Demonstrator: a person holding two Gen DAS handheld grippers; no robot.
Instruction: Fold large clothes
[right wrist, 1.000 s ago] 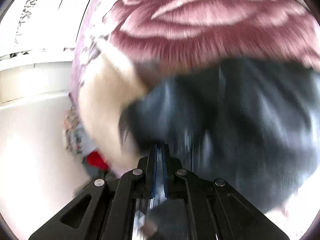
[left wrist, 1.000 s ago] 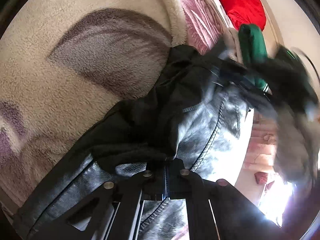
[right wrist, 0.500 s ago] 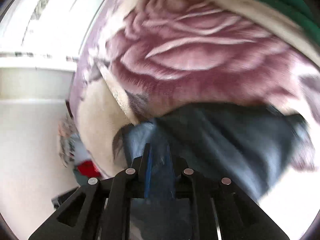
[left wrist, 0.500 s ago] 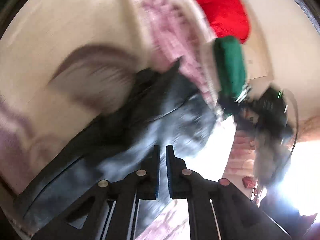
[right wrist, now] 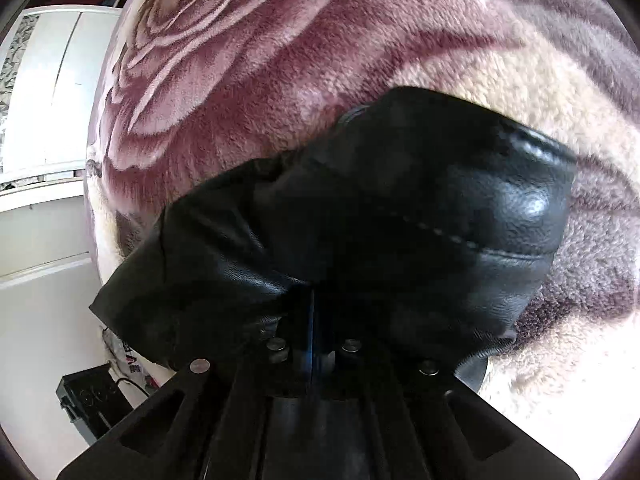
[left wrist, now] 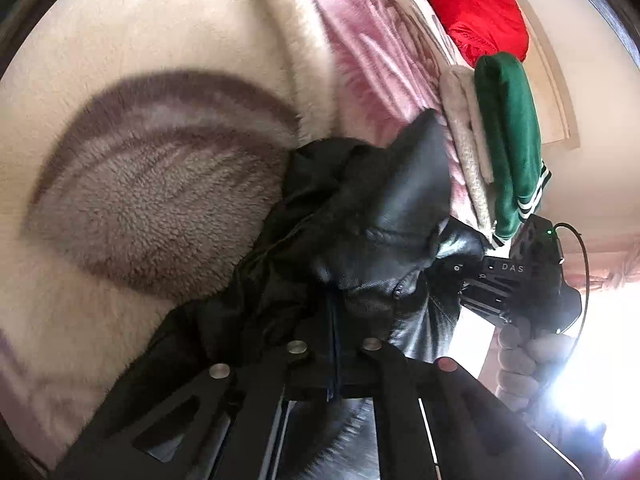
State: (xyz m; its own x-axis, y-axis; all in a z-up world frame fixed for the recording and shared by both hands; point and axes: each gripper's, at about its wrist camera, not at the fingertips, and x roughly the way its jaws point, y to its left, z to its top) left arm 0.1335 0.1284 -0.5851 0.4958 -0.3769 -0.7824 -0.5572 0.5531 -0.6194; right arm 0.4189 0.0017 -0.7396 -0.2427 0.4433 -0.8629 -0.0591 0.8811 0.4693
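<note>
left gripper [left wrist: 334,320] pinching black leather jacket [left wrist: 360,232] | right gripper [right wrist: 316,320] pinching it too | jacket bunched on rose-print fleece blanket [right wrist: 280,60] | risk: slick leather slipping out, uneven fold

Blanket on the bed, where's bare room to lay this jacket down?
Free: cream fleece blanket left of the black leather jacket, and the rose print beyond it. Crowded: the far edge, with the green garment, white folded garment and red garment.

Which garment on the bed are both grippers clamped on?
The black leather jacket: left gripper and right gripper both pinch it. The green garment and red one lie untouched farther back.
</note>
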